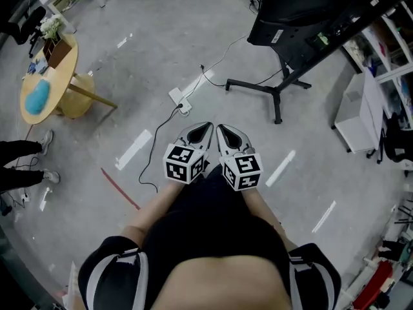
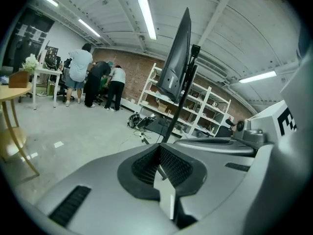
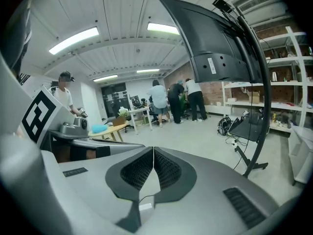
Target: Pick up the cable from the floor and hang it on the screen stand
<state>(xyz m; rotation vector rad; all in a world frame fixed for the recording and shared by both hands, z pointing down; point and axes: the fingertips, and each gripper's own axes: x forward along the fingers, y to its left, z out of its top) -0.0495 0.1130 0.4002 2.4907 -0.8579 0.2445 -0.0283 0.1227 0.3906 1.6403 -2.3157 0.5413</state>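
Round wooden table (image 1: 64, 66) well left of the jaws, a blue object (image 1: 37, 97) on it; white cabinet (image 1: 357, 113) well right; red floor strip (image 1: 119, 188) near left.

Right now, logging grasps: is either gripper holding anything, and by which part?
Nothing: left gripper and right gripper are shut, empty; the cable lies on the floor.

Pale grey concrete floor (image 1: 161, 37) marked with white tape strips (image 1: 133, 148) and a red line (image 1: 119, 188). Thin black cable (image 1: 169, 117). Black metal screen stand (image 1: 277, 90). The grey left hand-held gripper (image 1: 206, 127) and grey right hand-held gripper (image 1: 221, 128) carry black-and-white chequered cubes. The round tan wooden desk (image 1: 66, 66) bears a turquoise lump (image 1: 37, 97).
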